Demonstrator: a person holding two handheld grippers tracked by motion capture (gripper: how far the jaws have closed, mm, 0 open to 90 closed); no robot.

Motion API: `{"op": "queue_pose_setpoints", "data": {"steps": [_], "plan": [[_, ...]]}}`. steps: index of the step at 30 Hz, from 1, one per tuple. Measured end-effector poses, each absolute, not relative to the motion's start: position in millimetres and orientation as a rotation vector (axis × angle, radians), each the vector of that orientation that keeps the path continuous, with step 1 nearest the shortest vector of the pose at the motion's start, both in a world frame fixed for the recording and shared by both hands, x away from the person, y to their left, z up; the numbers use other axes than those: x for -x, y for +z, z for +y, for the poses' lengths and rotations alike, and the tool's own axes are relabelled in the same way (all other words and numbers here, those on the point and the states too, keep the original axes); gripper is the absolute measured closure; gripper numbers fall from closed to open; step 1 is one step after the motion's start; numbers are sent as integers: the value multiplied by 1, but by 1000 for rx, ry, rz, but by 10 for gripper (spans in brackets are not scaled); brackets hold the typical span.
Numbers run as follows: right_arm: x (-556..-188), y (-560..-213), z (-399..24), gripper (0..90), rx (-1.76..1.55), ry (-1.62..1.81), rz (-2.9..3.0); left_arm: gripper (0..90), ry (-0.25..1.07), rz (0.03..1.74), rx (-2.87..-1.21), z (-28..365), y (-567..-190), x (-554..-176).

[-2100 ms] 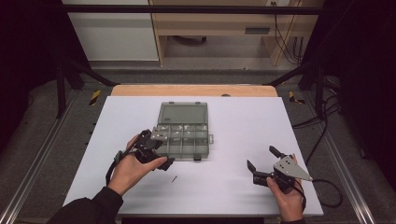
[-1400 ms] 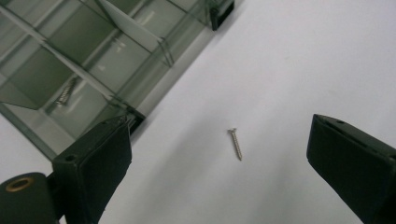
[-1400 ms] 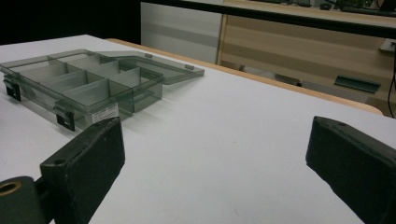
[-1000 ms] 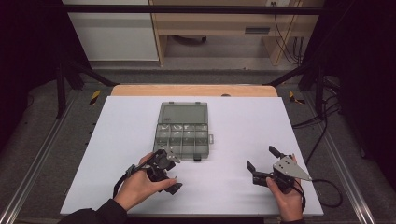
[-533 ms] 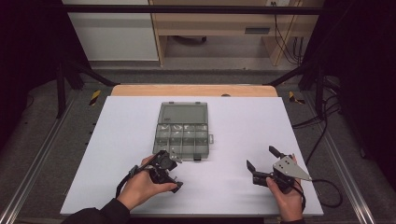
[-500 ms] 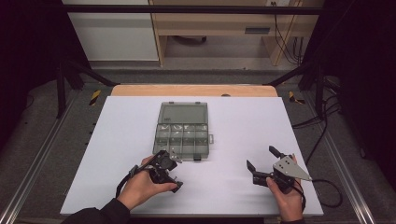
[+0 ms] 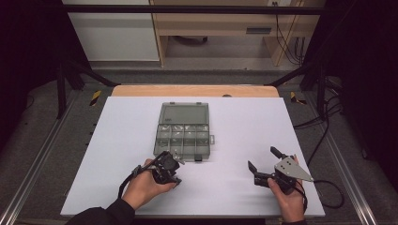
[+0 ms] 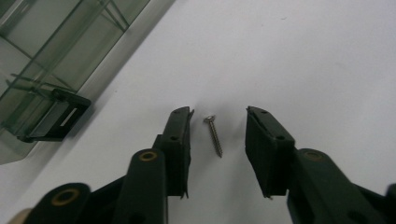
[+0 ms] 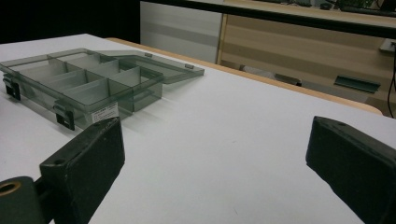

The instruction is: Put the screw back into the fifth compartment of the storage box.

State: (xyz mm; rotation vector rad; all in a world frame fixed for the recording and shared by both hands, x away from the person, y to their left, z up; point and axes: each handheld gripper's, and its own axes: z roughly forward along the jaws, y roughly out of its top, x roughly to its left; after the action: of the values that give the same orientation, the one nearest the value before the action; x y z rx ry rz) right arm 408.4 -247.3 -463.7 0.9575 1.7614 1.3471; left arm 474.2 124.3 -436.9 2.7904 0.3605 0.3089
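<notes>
My left claw (image 8: 218,119) is down on the white surface (image 7: 234,122) just in front of the compartment box (image 7: 183,131), near the box's front edge with the black latches. A small screw (image 8: 214,135) lies flat on the surface right between the two black jaws, head pointing away from me, tip toward me. The jaws have just been closing in on it, but there's a visible gap on each side of the screw, so the pads aren't pressing on it: nothing gripped, the claw is released around it. The screw sits a touch closer to the left jaw than to the right one. In the left claw's camera, one black latch (image 8: 53,115) of the box is off to the left of the jaws, with the clear grey compartments behind it. The box lies open, lid flat on the surface on its far side. My right claw (image 7: 264,161) is well off to the right of the box, hovering low over the surface with its jaws spread wide and nothing between them, pointing roughly toward the box.
</notes>
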Motion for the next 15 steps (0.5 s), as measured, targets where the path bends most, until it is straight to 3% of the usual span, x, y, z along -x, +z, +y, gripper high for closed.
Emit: {"op": "queue_pose_setpoints", "data": {"steps": [6,15], "plan": [[-408,-464,-247,44,-959,1348,1760,749,301,342,-2793,124,-438,-478],[-408,-464,-247,44,-958,1346,1764,833,290,345,-2803,124,-441,-480]]}}
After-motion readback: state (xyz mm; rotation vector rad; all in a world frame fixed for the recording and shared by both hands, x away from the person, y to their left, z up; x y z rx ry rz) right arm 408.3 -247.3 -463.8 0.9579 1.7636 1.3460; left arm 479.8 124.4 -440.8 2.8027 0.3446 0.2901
